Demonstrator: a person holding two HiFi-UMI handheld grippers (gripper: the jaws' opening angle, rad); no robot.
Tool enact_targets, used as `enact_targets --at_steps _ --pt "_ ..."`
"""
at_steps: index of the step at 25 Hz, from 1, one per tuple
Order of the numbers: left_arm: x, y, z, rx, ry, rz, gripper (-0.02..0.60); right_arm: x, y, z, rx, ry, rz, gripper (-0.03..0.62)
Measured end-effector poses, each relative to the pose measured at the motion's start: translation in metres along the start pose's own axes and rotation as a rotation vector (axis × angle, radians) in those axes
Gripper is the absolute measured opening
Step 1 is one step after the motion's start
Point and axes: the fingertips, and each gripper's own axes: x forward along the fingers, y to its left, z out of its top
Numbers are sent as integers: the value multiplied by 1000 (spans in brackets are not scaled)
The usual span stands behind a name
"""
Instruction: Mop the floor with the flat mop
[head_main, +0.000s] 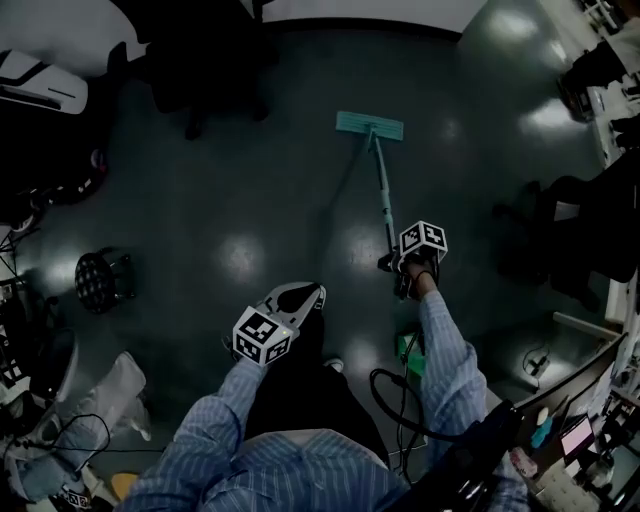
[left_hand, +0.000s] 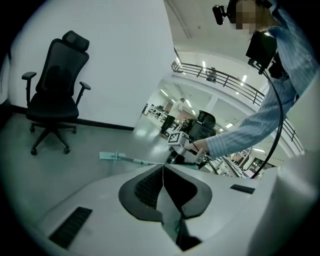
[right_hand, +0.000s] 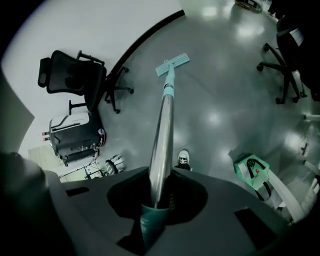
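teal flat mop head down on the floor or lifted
Down: the teal flat mop head lies flat on the grey floor.

Dim, underexposed head view with a bluish cast; soft pale glare patches dot the glossy floor (head_main: 280, 180). The other two views bend strongly, their corners vignetted black.

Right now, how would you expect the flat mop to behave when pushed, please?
The flat mop has a straight metal pole, so probably stiff. Its head lies flat on the glossy floor, so it likely glides. Held only at the top end by the right gripper, it may twist.
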Motion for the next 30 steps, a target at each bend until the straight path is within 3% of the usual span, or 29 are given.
enact_targets --at_steps 8,15,21,30 --pt "-9 54 -16 -64 40 83 8 -11 41 131 31 -75 12 55" --pt "-16 90 -5 -53 14 141 8 -23 64 202 43 -117 -17 54" --pt "-24 90 -6 -63 -15 165 8 -23 71 190 61 -115 9 54" --pt "-44 35 -24 -21 -12 131 8 -16 40 89 83 -92 54 54"
